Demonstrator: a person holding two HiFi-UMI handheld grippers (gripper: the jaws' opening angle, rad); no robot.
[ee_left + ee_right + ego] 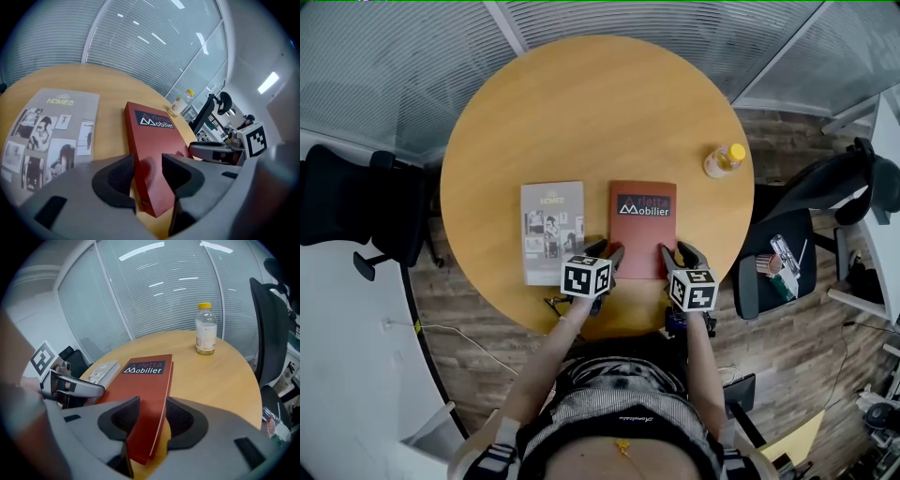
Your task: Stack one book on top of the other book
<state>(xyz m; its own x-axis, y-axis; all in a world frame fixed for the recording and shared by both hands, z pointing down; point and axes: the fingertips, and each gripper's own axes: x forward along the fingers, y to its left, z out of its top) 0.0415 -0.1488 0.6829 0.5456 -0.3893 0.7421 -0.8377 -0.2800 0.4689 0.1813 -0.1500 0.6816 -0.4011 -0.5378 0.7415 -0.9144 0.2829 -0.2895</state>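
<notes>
The left gripper [607,251] stands with its jaws wide apart, and the near left corner of the red book [642,220] sits between them. In the left gripper view one jaw is just outside the book's spine and the other is over the cover, and neither pinches it. The right gripper [680,253] is just as wide. It straddles the near right corner of the same book, with one jaw over the cover and the other outside the page edge. Both grippers point forward and down at the round wooden table [581,112], close beside each other, with only the width of the book between them.

The red book lies flat on the table, reaching straight ahead from both grippers, and its white title lettering is at the far end. The grey book [551,230] lies flat just to the left of the left gripper. It runs parallel to the red one, with a narrow strip of bare table between them, so the two are side by side and neither is on the other.

Well ahead and to the right of the right gripper, a small bottle [724,160] with a yellow cap stands upright near the table's edge.
</notes>
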